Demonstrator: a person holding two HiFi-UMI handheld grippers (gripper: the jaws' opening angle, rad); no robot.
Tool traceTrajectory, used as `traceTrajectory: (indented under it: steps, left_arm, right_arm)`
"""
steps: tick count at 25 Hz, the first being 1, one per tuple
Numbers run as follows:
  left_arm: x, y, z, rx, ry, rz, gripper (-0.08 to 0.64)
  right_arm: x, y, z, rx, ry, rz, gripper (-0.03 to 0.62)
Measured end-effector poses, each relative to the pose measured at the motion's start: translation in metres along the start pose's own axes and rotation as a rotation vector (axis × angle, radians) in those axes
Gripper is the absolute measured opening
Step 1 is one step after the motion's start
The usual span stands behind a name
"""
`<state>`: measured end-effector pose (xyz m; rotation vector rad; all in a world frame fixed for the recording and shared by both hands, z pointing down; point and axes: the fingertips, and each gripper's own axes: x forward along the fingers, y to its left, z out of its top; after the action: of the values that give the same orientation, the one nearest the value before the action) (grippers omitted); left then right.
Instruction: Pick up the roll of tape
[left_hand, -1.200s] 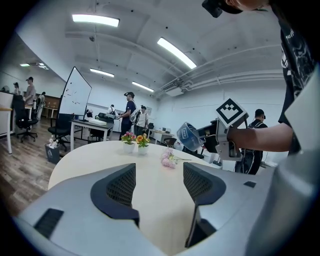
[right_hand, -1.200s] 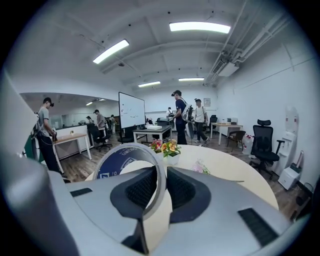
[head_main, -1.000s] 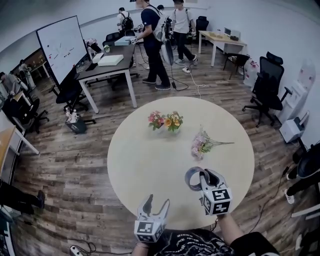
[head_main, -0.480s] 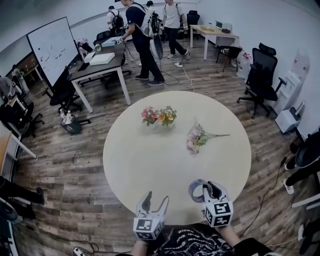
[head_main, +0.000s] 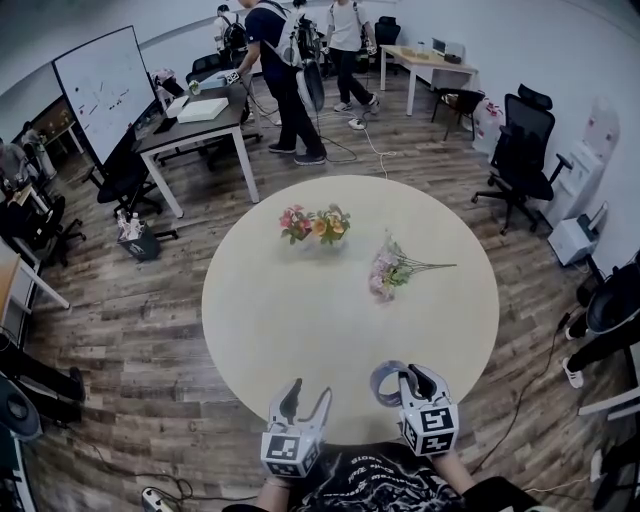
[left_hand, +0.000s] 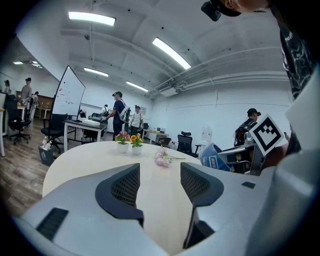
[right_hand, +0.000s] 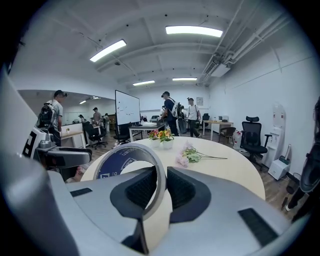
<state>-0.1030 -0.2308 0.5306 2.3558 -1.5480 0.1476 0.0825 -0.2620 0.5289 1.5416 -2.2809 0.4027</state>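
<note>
Right gripper pinches the roll of tape tight between its jaws. The grab step looks done. I think the tape is off the table, but that is hard to see, so next lift it clear.

No text can be read; the print on the roll of tape is too blurred.

Open office; whiteboard; desks; swivel chairs; round meeting table; strip ceiling lights.
</note>
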Motion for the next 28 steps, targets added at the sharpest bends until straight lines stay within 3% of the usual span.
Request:
traceTrajectory:
  steps: [3,6,11,17,28]
  left_arm:
    - [0.0,-0.002,-0.003,0.02,0.019,0.0,0.222]
    - [-0.001,0.003,-0.008,0.058,0.025,0.048,0.114]
    - [-0.003,-0.003,-0.008,0.054,0.032,0.023,0.031]
    - [-0.004,-0.011,-0.003,0.039,0.035,-0.009,0.021]
    - [-0.002,-0.007,-0.009,0.028,0.04,0.025,0.021]
  right_arm:
    - [0.001,0.007,-0.002,-0.005,0.011,0.026,0.071]
    - [0.003,0.013,-0.004,-0.011,0.02,0.047,0.072]
    - [0.005,0.018,-0.007,-0.02,0.02,0.066,0.071]
    - [0.004,0.023,-0.002,-0.048,-0.002,0.11,0.069]
    - [0.007,0.021,-0.004,-0.062,-0.006,0.129,0.069]
